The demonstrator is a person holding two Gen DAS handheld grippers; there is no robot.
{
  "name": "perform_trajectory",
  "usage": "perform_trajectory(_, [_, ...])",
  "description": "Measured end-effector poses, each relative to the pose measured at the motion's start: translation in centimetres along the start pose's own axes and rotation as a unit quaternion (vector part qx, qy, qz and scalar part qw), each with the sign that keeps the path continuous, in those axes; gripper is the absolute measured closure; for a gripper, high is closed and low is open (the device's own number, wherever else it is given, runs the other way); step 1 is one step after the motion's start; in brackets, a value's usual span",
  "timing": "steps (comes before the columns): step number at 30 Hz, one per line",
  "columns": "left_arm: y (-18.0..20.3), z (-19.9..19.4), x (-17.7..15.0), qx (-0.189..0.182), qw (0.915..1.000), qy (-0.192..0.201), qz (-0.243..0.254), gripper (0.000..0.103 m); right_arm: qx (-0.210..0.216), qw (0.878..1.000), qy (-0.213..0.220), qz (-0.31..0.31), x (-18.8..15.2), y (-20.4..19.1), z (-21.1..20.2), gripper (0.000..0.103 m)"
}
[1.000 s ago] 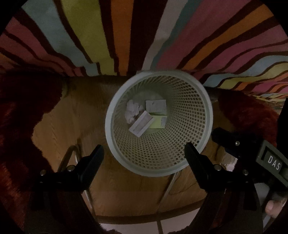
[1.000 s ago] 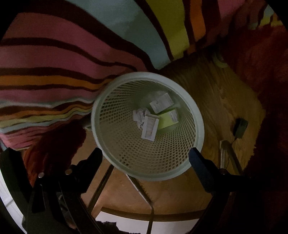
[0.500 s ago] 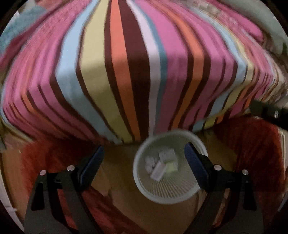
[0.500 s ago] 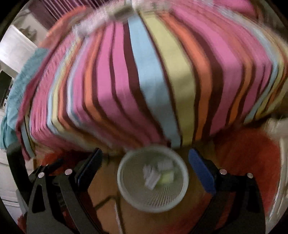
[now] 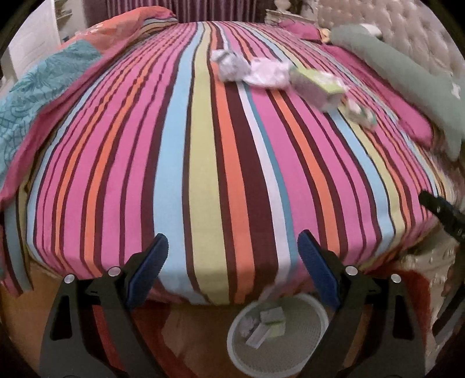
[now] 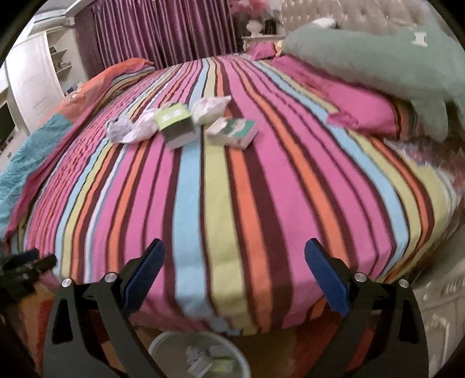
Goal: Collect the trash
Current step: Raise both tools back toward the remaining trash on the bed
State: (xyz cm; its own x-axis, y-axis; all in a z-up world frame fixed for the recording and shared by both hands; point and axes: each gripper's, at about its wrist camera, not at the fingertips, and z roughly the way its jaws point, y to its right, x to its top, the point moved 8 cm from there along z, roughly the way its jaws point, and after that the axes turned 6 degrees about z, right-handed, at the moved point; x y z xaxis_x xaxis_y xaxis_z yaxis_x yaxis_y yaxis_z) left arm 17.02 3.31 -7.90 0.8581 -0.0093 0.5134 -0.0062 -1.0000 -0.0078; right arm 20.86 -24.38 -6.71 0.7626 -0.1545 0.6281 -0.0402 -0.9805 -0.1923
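Left gripper (image 5: 232, 261): jaws stand wide apart with nothing between them; the fingers are black, angular plastic faced with blue ribbed pads (image 5: 318, 270). Right gripper (image 6: 235, 270): jaws likewise spread wide and empty, same black frame and blue pads (image 6: 325, 279). Both point down and forward over the near edge of a bed.

Directly below the left gripper stands a round white bin (image 5: 318, 315) with a lattice wall, on a wooden floor. Inside it lie a few small cardboard boxes (image 5: 271, 318) and a crumpled white scrap, blurred. The same bin shows at the bottom edge of the right wrist view (image 6: 162, 343), partly cut off.

The bed is covered with a smooth striped sheet (image 6: 232, 189) in pink, maroon, orange, pale blue and yellow-green bands running lengthwise.

Remaining trash sits in a cluster well up the bed, far from both grippers: crumpled white paper wads (image 6: 128, 129), a green-topped rectangular box (image 6: 175, 122) tilted on its side, a flat green-and-white box (image 6: 235, 132) just beside it, and a puffy white wrapper (image 6: 210, 107) behind. The pieces touch or nearly touch.

At the head end lie a pink pillow (image 6: 348, 101) and a soft grey-green cushion (image 6: 377, 55) against a tufted cream headboard (image 6: 363, 14). Purple pleated curtains (image 6: 159, 32) hang behind.
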Motion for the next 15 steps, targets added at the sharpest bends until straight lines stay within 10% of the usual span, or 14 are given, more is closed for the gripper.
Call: perform_trajectory(15, [-1.8, 4.5, 9.2, -0.032, 0.9984, 0.017, -0.042, 0.015, -0.031, 0.997, 0.024, -0.070, 5.3, 0.7, 5.1, 0.011])
